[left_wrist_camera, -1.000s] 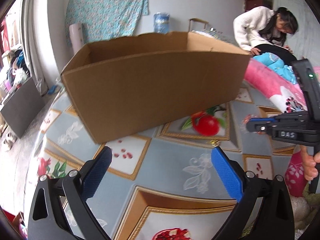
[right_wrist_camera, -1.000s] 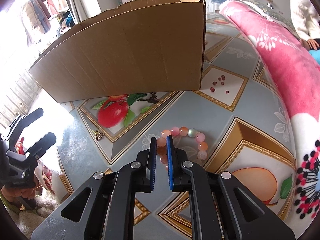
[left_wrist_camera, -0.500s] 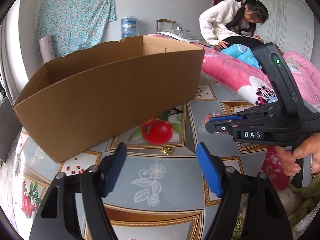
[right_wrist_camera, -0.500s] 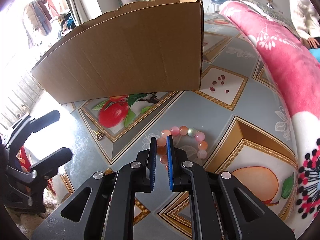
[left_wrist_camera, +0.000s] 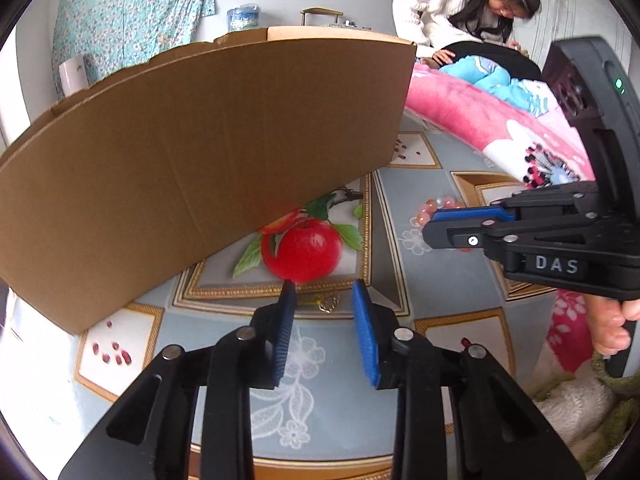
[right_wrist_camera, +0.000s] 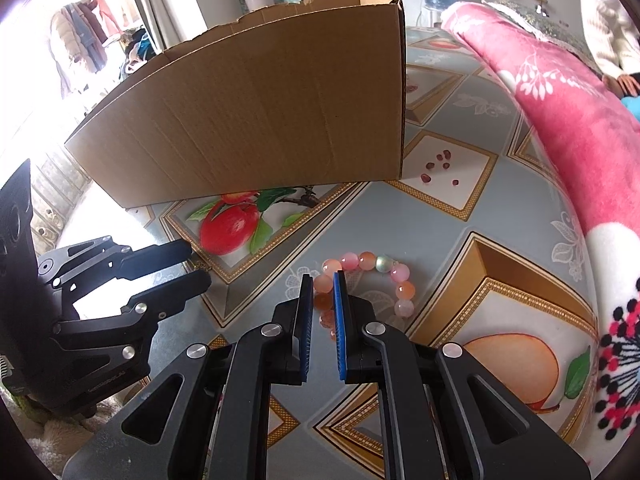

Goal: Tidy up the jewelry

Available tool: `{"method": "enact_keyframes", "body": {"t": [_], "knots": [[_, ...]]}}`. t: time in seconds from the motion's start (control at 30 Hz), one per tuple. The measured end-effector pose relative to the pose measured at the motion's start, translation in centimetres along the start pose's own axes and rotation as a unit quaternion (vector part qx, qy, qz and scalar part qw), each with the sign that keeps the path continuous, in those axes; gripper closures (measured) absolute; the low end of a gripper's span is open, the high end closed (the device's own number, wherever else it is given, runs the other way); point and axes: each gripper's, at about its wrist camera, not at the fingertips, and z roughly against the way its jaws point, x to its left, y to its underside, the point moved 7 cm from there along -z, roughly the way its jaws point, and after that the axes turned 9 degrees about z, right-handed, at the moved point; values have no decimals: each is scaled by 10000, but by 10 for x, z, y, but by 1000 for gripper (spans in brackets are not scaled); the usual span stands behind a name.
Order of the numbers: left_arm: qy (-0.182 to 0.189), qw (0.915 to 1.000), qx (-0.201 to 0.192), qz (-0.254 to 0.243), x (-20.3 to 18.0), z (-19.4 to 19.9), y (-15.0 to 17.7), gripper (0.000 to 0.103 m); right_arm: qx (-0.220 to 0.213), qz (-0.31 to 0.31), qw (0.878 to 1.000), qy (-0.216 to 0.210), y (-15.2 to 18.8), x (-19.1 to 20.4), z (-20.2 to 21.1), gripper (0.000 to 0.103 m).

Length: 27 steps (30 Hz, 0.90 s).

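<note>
Closer: gold trinket point(left_wrist_camera: 328, 303) (perhaps an earring)

plain brown box point(right_wrist_camera: 260, 120), pink-and-orange bead bracelet point(right_wrist_camera: 372, 276), grey fruit-print cloth point(right_wrist_camera: 400, 220), pink floral blanket point(right_wrist_camera: 560, 92)

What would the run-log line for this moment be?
left gripper: closing around gold chain piece, not yet pinched | right gripper: shut on bead bracelet | cardboard box: behind both, nothing placed yet

Patterned bedspread point(right_wrist_camera: 400, 220) carries cardboard box point(right_wrist_camera: 260, 120), bead bracelet point(right_wrist_camera: 372, 276), gold trinket point(left_wrist_camera: 326, 303).
</note>
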Motion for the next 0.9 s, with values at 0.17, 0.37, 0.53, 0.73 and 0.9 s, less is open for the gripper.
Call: {"method": "enact_keyframes", "body": {"t": [0.17, 0.37, 0.53, 0.73, 0.9], "knots": [[-186, 9997, 1, -130, 2, 0, -1, 86, 7, 55, 10000, 9, 0, 2, 0, 95], [-295, 9994, 32, -164, 2, -1, -2, 100, 15, 116, 9999, 31, -1, 4, 0, 95], [-275, 9996, 36, -90, 3, 2, -2, 103, -35, 21, 10000, 27, -1, 5, 1, 96], [-249, 9995, -210, 5, 2, 24, -9, 103, -407, -239, 9988, -102, -8, -3, 25, 96], [-129, 9983, -575, 34, 0, 61, -24, 103, -1018, -551, 9927, -338, -23, -16, 64, 96]]}}
